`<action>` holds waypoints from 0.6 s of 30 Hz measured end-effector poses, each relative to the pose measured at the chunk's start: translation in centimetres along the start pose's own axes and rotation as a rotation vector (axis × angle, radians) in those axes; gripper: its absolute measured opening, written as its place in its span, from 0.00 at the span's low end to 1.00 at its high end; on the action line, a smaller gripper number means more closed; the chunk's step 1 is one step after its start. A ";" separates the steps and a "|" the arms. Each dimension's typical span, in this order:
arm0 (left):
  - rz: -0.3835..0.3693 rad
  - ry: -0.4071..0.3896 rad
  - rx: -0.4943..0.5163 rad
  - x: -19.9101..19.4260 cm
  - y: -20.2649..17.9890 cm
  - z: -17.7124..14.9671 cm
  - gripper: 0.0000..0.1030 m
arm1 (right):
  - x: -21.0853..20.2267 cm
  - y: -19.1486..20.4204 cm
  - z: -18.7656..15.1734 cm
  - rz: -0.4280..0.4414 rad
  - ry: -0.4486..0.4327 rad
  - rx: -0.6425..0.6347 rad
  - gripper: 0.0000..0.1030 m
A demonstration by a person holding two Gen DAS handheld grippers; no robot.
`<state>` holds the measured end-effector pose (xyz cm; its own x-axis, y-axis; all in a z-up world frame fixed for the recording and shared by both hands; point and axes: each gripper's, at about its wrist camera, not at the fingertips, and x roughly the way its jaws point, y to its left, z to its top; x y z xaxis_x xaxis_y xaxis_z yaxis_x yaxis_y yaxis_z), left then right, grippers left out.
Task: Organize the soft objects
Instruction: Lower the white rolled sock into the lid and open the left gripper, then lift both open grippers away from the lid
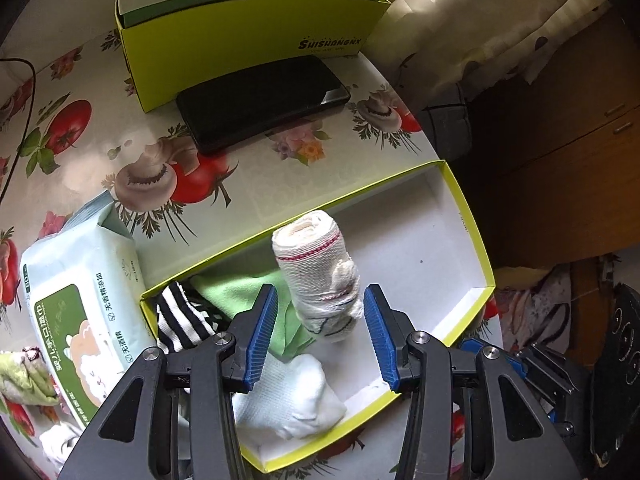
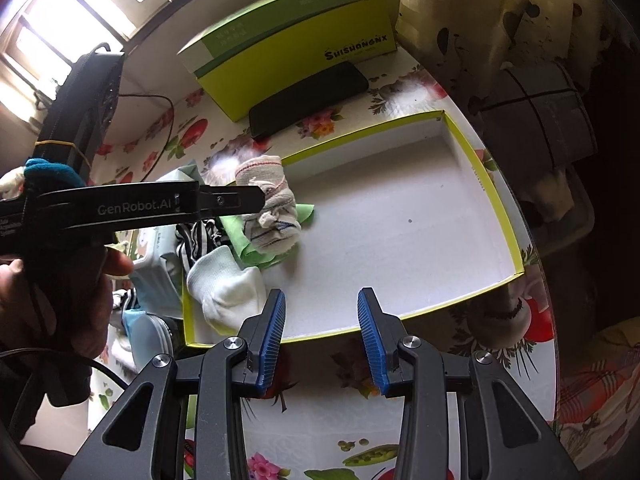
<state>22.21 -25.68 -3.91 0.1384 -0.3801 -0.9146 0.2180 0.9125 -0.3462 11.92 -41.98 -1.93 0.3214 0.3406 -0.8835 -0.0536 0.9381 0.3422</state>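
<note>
A shallow yellow-rimmed box lid point(image 1: 472, 216) with a white floor lies on the desk point(image 1: 248, 196), which wears a cloth printed with tomatoes and mushrooms, and the lid reaches the desk's right edge. At the lid's left end sit a black-and-white striped sock point(image 1: 180, 320), a green cloth point(image 1: 232, 288) and a white sock point(image 1: 296, 392), crowded together in that corner. A rolled cream cloth point(image 1: 316, 272) with a red stitched band stands tilted on the green cloth's edge, inside the lid. The left hand-held gripper point(image 1: 320, 332) has its blue pads apart on either side of the roll's lower part; whether a pad touches the roll cannot be told. The right hand-held gripper point(image 2: 322, 340) hangs with its jaws apart and nothing between them, over the lid's near rim, well apart from the roll. Just outside the lid's left wall a pack of wet wipes point(image 1: 80, 304) lies on the desk. Toward the far edge a black phone point(image 1: 260, 100) lies in front of a yellow-green box point(image 1: 248, 40) holding a green carton.
</note>
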 end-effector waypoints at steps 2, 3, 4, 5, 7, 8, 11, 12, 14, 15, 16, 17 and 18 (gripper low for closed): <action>-0.005 -0.006 -0.003 -0.6 0.2 -0.3 0.45 | -0.1 0.1 0.1 -0.003 -0.004 -0.001 0.35; -0.007 -0.009 -0.003 -0.9 0.3 -0.4 0.45 | -0.1 0.2 0.2 -0.003 -0.005 -0.002 0.35; -0.009 -0.012 -0.005 -1.2 0.4 -0.6 0.45 | -0.2 0.3 0.3 -0.003 -0.007 -0.004 0.35; -0.014 -0.014 -0.008 -1.5 0.6 -0.9 0.45 | -0.2 0.5 0.4 -0.003 -0.009 -0.008 0.36; -0.027 -0.016 -0.021 -2.2 0.9 -1.4 0.45 | -0.3 0.8 0.7 -0.003 -0.013 -0.017 0.35; -0.033 -0.019 -0.027 -2.5 1.1 -1.7 0.45 | -0.3 0.9 0.8 -0.003 -0.016 -0.020 0.35; -0.042 -0.040 -0.051 -4.1 1.9 -2.6 0.45 | 0.2 1.5 1.8 0.002 -0.023 -0.041 0.35; -0.043 -0.048 -0.058 -4.6 2.1 -2.9 0.45 | 0.6 1.8 2.2 0.001 -0.022 -0.049 0.35; -0.039 -0.067 -0.068 -5.9 2.7 -3.4 0.45 | 1.4 2.3 3.2 0.019 -0.019 -0.059 0.35; -0.034 -0.079 -0.073 -6.7 3.0 -3.6 0.45 | 2.0 2.8 3.9 0.031 -0.022 -0.073 0.35; -0.030 -0.088 -0.078 -7.2 3.3 -3.9 0.45 | 2.5 3.2 4.3 0.031 -0.022 -0.087 0.35; -0.026 -0.099 -0.085 -7.9 3.6 -4.1 0.45 | 3.2 3.7 4.9 0.031 -0.018 -0.104 0.35; -0.023 -0.109 -0.094 -8.5 4.0 -4.4 0.45 | 3.8 4.1 5.4 0.034 -0.016 -0.115 0.35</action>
<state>17.70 -18.15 1.52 0.2393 -0.4101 -0.8801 0.1312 0.9118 -0.3892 18.07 -37.21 -2.20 0.3330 0.3723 -0.8663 -0.1729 0.9273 0.3321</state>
